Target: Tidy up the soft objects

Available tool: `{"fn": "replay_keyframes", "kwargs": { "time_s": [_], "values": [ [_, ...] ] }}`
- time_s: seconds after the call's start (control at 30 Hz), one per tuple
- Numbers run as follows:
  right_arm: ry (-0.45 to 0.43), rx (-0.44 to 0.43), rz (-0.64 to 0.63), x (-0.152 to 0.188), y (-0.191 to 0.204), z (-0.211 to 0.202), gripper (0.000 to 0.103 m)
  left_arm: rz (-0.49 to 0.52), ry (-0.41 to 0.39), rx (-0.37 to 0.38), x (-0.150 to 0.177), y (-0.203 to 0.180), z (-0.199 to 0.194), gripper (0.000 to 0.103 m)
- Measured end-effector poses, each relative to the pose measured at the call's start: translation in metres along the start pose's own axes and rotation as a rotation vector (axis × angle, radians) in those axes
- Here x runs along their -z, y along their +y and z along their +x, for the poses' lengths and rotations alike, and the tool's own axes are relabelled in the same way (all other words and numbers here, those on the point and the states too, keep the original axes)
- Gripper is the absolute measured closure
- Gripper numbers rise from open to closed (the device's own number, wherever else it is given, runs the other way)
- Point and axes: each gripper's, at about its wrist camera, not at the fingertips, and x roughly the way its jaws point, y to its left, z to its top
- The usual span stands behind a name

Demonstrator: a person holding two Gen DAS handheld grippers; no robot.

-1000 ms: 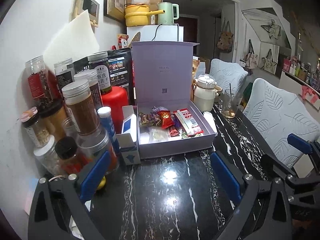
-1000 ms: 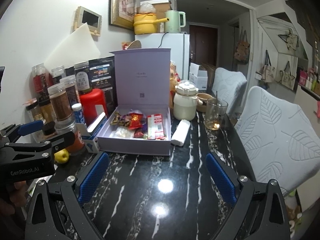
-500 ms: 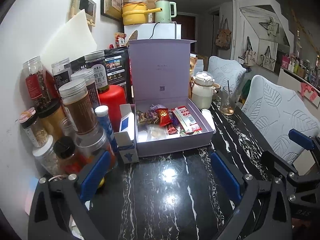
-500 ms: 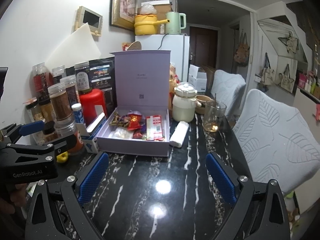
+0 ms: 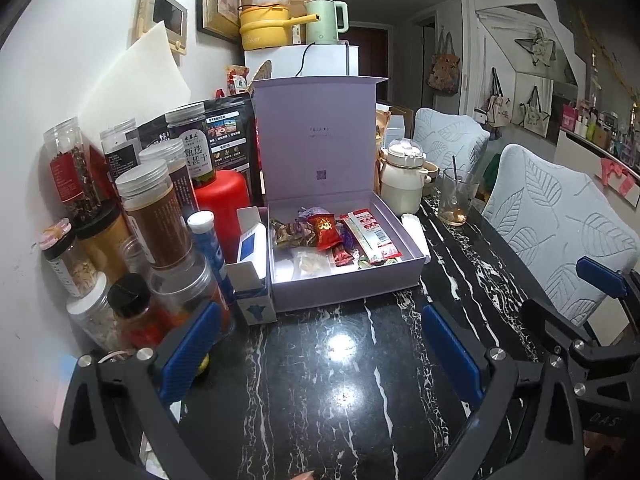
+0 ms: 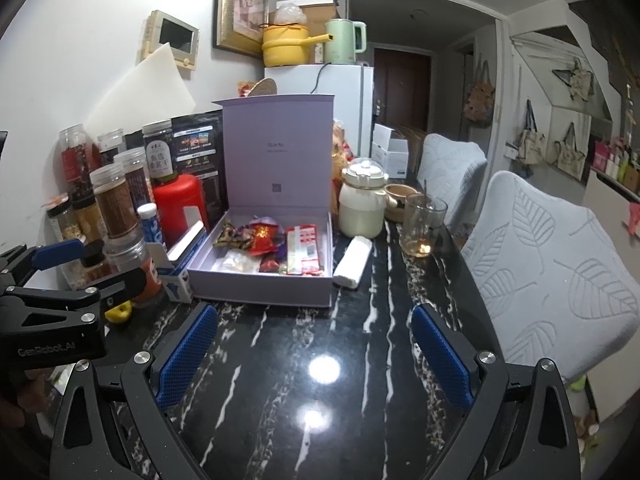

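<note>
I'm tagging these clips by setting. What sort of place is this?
Most likely a home dining corner: a black marble table crowded with food jars, cushioned chairs alongside, and a small white fridge topped with a yellow pot and kettle.

Glossy black marble-look tabletop (image 6: 280,360) with white veins; matt lilac cardboard box (image 6: 260,284); shiny crinkled foil-and-plastic snack wrappers (image 6: 264,240); clear plastic jars (image 5: 152,216); transparent glass cup (image 6: 424,220); quilted cloth chair cover (image 6: 552,272).
</note>
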Motion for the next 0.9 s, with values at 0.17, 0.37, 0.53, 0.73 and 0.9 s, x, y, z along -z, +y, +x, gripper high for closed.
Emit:
{"fn": "replay_keyframes", "kwargs": {
  "time_s": [0.17, 0.37, 0.53, 0.73, 0.9],
  "values": [
    [0.002, 0.003, 0.002, 0.0019, -0.002, -0.001, 0.004, 0.001, 0.009, 0.004, 0.0013, -0.0014, 0.0011, 0.001],
    [0.003, 0.007, 0.004, 0.003, -0.0031, -0.002, 0.004, 0.008, 0.008, 0.015, 0.0026, -0.0035, -0.0002, 0.001],
    [0.009, 0.012, 0.007, 0.0054, -0.005, -0.0025, 0.004, 0.011, 0.019, 0.027, 0.0035, -0.0057, 0.0016, 0.001],
    [0.016, 0.018, 0.012, 0.0062, -0.0077, -0.0001, 0.004, 0.013, 0.03, 0.033, 0.004, -0.0069, 0.0041, 0.001],
    [0.023, 0.019, 0.012, 0.0068, -0.0085, 0.0029, 0.004, 0.018, 0.035, 0.037, 0.0036, -0.0079, 0.0063, 0.001]
  ]
}}
